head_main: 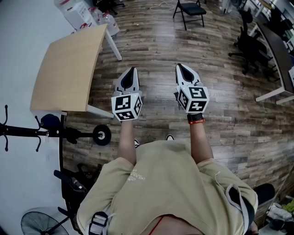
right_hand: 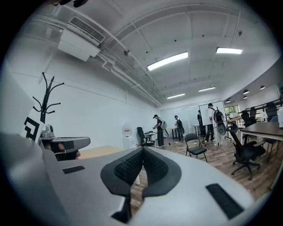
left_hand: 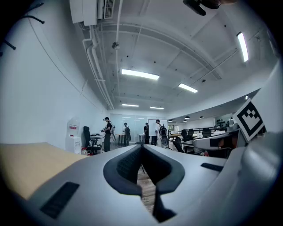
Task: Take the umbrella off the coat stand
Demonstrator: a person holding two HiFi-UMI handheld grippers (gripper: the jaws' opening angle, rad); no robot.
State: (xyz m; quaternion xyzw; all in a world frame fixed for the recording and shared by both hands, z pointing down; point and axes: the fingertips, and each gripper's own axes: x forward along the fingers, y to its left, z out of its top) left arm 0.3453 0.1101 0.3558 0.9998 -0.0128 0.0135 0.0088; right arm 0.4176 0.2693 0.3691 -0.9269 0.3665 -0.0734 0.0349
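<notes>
The black coat stand point(head_main: 27, 131) is at the left edge of the head view, its hooked top toward the edge and its round base point(head_main: 102, 135) nearer me. In the right gripper view its hooks point(right_hand: 44, 95) rise against the white wall. A dark blue bundle point(head_main: 49, 120) sits against the pole; I cannot tell if it is the umbrella. My left gripper point(head_main: 132, 72) point(left_hand: 142, 148) and right gripper point(head_main: 181, 69) point(right_hand: 142, 152) are held level side by side over the wood floor. Both are shut and empty, well right of the stand.
A light wooden table point(head_main: 69, 69) stands ahead on the left, between the grippers and the wall. A floor fan point(head_main: 36, 223) is at the bottom left. A folding chair point(head_main: 190, 11), office chairs point(head_main: 248, 46) and a long desk point(head_main: 275, 50) are farther off. Several people point(left_hand: 154, 132) stand at the far end.
</notes>
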